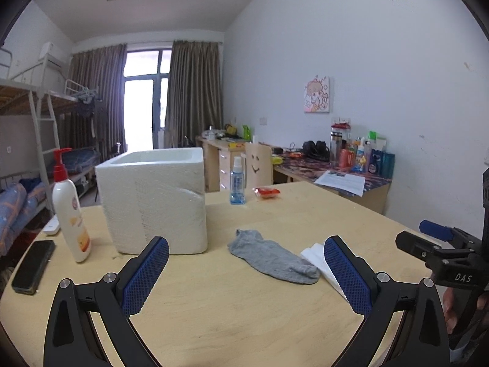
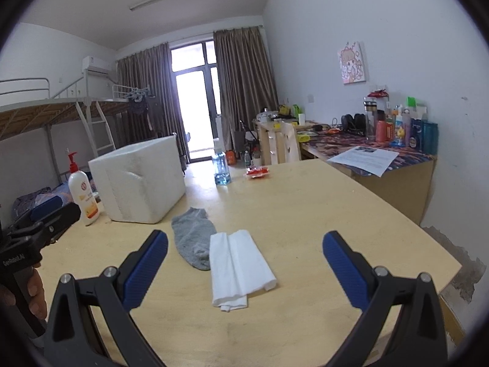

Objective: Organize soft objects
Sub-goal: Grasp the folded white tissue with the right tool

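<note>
A grey sock (image 1: 273, 257) (image 2: 192, 238) lies flat on the wooden table (image 1: 232, 305) (image 2: 321, 214). A folded white cloth (image 2: 237, 267) (image 1: 314, 255) lies beside it, overlapping the sock's toe end. A white foam box (image 1: 156, 197) (image 2: 139, 179), open at the top, stands behind them to the left. My left gripper (image 1: 246, 270) is open above the table, the sock just ahead between its fingers. My right gripper (image 2: 244, 266) is open too, with the white cloth lying between its fingers, untouched.
A lotion pump bottle (image 1: 70, 214) (image 2: 82, 192) and a black phone (image 1: 33, 266) sit left of the box. A small blue spray bottle (image 1: 237, 183) (image 2: 221, 168) and a red packet (image 1: 267, 192) (image 2: 257, 172) lie at the table's far edge. A cluttered desk (image 1: 336, 171) runs along the right wall.
</note>
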The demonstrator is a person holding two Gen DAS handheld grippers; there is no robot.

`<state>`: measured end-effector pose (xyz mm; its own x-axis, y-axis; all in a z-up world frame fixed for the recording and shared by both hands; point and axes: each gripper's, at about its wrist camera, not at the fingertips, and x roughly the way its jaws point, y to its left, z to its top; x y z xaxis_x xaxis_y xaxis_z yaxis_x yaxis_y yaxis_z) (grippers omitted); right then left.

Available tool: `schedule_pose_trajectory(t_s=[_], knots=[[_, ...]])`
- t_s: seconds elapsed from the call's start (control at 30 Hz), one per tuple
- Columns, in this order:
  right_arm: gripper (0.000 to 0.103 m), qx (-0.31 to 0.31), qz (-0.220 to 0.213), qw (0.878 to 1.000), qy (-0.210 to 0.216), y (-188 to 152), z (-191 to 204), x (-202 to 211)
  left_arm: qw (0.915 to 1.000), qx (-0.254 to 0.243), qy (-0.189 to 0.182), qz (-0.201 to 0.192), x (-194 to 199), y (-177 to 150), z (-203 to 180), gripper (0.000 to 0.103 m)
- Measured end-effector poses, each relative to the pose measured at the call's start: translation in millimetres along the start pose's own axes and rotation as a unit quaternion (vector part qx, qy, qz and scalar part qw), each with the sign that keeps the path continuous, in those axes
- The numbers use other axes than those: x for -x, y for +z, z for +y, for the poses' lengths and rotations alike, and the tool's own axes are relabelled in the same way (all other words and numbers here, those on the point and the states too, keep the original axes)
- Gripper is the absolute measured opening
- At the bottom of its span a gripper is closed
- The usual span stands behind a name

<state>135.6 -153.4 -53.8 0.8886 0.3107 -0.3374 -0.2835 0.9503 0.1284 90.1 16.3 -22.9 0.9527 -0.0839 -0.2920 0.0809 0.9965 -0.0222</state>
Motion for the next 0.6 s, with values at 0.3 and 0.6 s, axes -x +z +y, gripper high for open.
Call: schedule_pose_trajectory(t_s=[0.3, 0.6], knots=[[0.102, 0.006, 0.037, 0.999, -0.001, -1, -2, -24, 0.9996, 0.010, 0.007, 0.026, -25, 4, 10, 0.102], [0.101, 0.032, 0.081, 0.996, 0.024, -8, 5, -46, 0.9985, 0.019, 0.002, 0.051, -45, 6, 16, 0.102]])
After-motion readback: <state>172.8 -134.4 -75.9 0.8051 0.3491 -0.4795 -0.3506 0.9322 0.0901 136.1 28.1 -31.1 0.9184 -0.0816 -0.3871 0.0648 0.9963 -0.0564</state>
